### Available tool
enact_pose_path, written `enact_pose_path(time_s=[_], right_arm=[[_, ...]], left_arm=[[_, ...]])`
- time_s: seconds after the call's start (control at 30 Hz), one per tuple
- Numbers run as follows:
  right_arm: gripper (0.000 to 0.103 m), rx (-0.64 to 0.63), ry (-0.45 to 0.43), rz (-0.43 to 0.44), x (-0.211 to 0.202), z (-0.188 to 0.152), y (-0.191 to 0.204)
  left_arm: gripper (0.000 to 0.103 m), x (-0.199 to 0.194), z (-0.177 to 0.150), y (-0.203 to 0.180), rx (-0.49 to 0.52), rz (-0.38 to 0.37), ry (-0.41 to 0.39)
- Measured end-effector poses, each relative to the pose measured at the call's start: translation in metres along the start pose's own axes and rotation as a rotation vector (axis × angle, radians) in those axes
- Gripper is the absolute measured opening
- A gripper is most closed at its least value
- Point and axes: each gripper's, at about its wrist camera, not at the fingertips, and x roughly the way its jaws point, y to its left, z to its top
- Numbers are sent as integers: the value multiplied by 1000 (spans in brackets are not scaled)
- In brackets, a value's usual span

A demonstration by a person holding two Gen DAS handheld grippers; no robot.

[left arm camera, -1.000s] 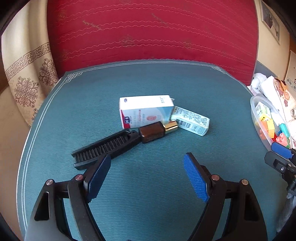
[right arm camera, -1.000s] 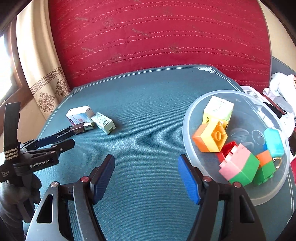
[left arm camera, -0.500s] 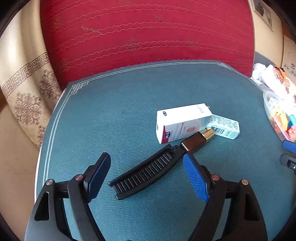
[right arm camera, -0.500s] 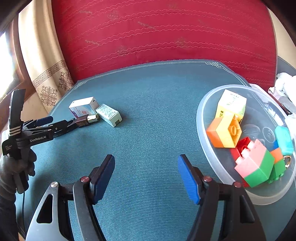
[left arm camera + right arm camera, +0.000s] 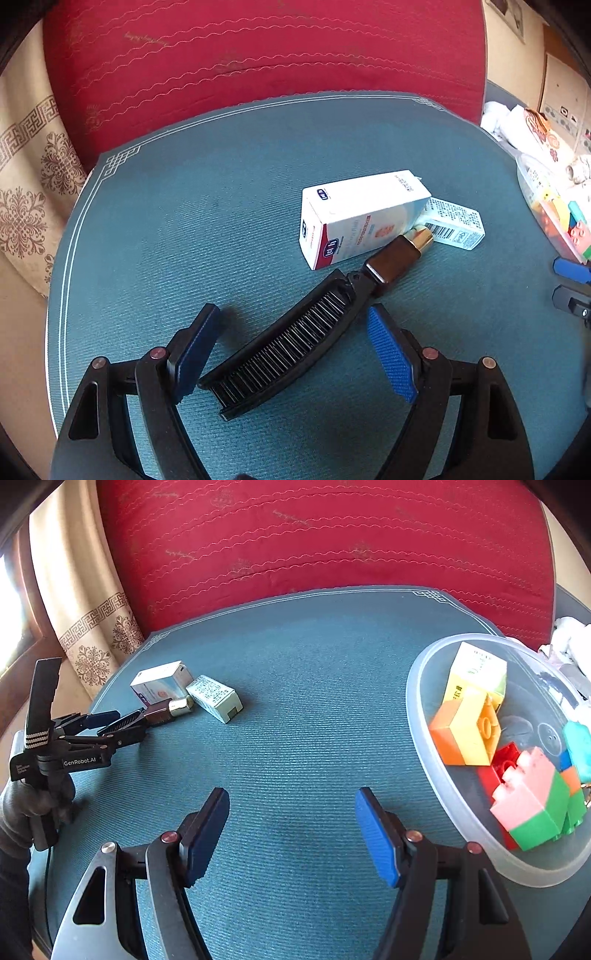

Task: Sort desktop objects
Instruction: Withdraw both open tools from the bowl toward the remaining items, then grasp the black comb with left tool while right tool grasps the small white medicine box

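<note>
A black folding comb [image 5: 288, 347] lies on the teal mat [image 5: 221, 206], and my open left gripper [image 5: 295, 350] straddles it without closing. Past the comb's far end lie a brown bottle with a gold cap [image 5: 399, 254], a white and red box [image 5: 362, 221] and a small pale box [image 5: 454, 223]. The right wrist view shows the same group: comb [image 5: 123, 725], bottle [image 5: 170, 710], white box [image 5: 160, 683], pale box [image 5: 216, 698], with the left gripper [image 5: 99, 723] over the comb. My right gripper [image 5: 291, 830] is open and empty above bare mat.
A clear plastic bowl [image 5: 424, 738] at the right holds several toy bricks [image 5: 465, 734] and a yellow-green box [image 5: 476, 672]. A red cushion [image 5: 332, 535] stands behind the mat. A patterned curtain [image 5: 85, 627] hangs at the left. White cloth [image 5: 509, 118] lies far right.
My left gripper has moved left and forward, from facing the boxes to straddling the comb. My right gripper has shifted slightly and stays open.
</note>
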Motion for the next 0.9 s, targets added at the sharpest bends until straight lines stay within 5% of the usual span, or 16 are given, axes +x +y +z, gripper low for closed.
enact_pose_path(time_s=[0.27,0.5,0.9], right_arm=[[74,-15,2,7,4,3,7],[74,-49,1,21,8,9,20],[74,-116,-12,59,34,38,42]], left_arm=[[79,-1,-2,-9,-36,43,-3],[53,-4,-4,-18,-77,42,-9],[32,-9,-10,-34,-178,68,-43]])
